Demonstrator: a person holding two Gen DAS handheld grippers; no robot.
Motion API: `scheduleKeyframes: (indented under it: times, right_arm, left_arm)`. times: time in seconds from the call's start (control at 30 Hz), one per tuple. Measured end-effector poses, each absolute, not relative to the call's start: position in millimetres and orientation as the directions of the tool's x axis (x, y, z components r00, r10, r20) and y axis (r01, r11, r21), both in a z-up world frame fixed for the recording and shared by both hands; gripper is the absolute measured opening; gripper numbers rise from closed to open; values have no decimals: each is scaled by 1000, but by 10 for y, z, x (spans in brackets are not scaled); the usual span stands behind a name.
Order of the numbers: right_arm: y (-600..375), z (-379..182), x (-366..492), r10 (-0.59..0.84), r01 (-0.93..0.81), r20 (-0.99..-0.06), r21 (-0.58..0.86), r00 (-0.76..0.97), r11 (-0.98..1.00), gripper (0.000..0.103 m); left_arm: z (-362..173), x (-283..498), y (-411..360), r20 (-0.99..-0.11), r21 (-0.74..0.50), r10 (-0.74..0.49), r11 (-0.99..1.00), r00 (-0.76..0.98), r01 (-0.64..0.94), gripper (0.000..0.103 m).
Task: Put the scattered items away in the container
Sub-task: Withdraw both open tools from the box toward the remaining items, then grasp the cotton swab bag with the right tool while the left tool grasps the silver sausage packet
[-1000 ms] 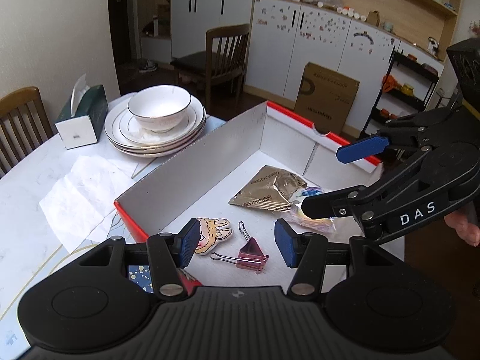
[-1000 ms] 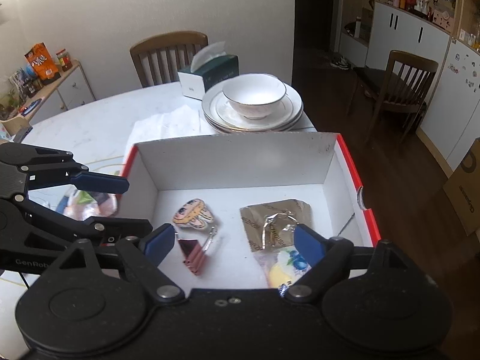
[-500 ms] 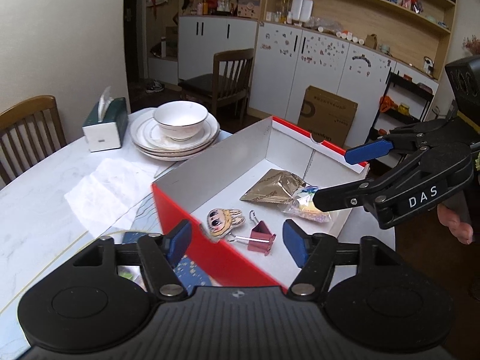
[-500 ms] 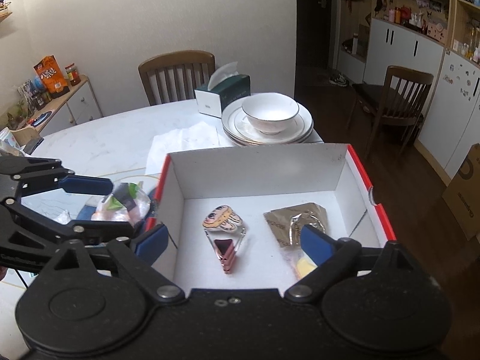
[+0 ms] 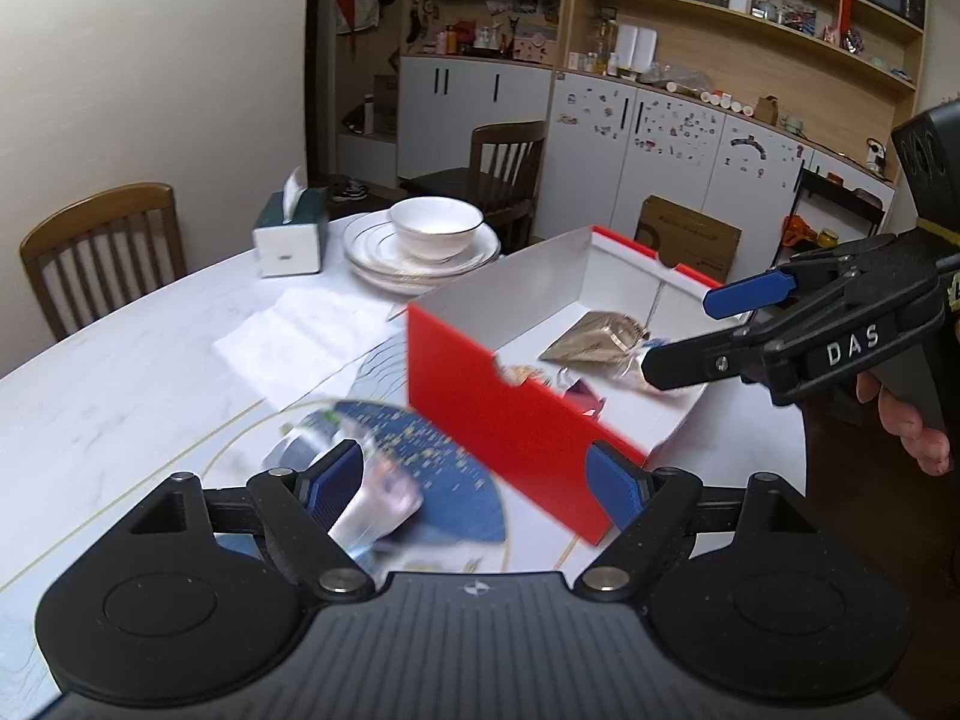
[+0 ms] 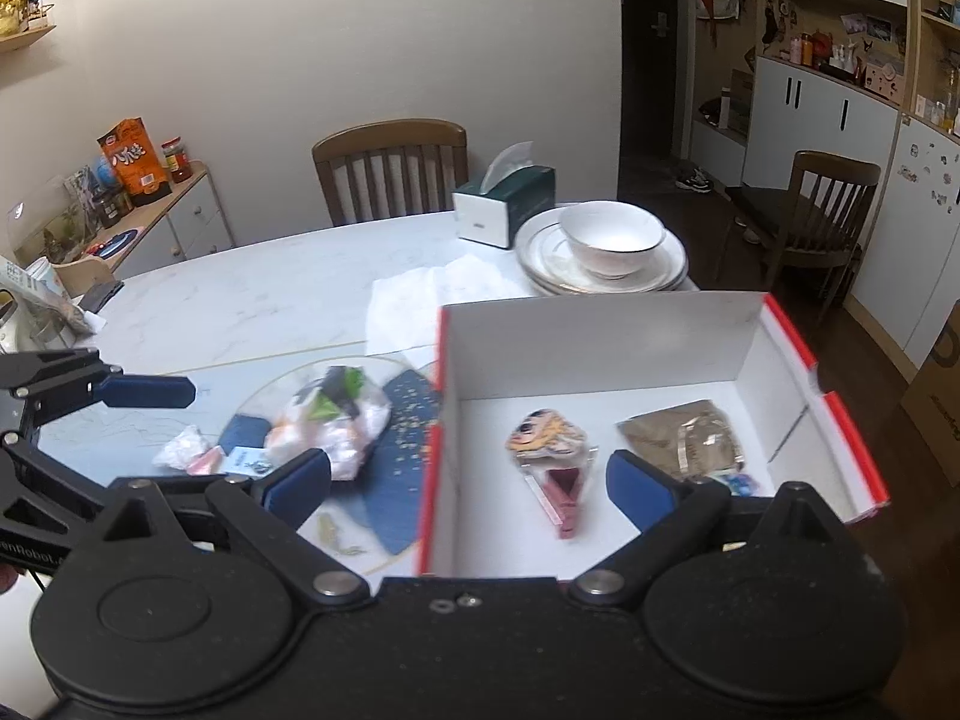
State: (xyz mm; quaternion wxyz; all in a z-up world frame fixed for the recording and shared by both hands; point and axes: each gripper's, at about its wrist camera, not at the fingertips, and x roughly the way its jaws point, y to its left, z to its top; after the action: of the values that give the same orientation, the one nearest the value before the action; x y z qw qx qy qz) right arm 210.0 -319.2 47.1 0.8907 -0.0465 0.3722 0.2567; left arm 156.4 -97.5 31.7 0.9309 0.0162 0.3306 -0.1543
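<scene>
Red box (image 6: 606, 348): white inside, open top, on the right part of the table (image 6: 252, 294).
Inside box: cartoon tag (image 6: 543, 435), pink clip (image 6: 564, 495) just near of it, brown pouch (image 6: 681, 444) to the right, a small packet (image 6: 738, 483) at the pouch's near edge.
Left on table: clear snack bag (image 6: 336, 420) just left of the box, on a blue mat (image 6: 396, 462); small wrappers (image 6: 192, 450) further left.
Left gripper (image 5: 480, 483): jaws have just been opening, now wide, empty; the blurred bag lies by the left pad, the box's near corner by the right one.
Right gripper (image 6: 468, 483): jaws have just been opening, now wide, empty, straddling the box's left wall.
Around: plates with bowl (image 6: 612, 246) beyond the box, tissue box (image 6: 504, 204), napkin (image 6: 414, 300), chair (image 6: 390, 171) behind.
</scene>
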Motion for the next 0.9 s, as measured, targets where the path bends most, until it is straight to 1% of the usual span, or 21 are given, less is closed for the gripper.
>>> scheduleKeyframes:
  times: [0.1,0.17,0.23,0.3,0.53,0.67,0.9]
  right_arm:
    - [-3046,456,2014,435,-500,-687,120,582,858,98]
    - [-2946,434,1955,440,-507,-690,122,574,853,98]
    - [-2843,408,1899,444,-515,-694,121,567,848,98]
    - [-2746,381,1843,444,-521,-698,118,563,846,98]
    - [-2444,244,1689,443,-523,-705,120,554,844,98]
    - [-2263,155,1637,441,-525,-708,116,552,843,98]
    - [-1958,-8,1611,439,-531,-719,114,539,839,98]
  left_arm:
    - [266,1452,-831,-622,-61,-257,958,740,282,81]
    - [227,1389,-728,-624,-62,-250,960,741,271,87]
    - [179,1339,-629,-629,-64,-239,964,739,258,96]
    - [122,1285,-514,-639,-68,-234,966,733,248,101]
    - [-150,1119,-147,-669,-92,-204,977,715,194,103]
    - [-291,1039,-16,-682,-75,-187,980,707,187,103]
    - [-526,992,171,-708,-69,-192,976,680,204,103]
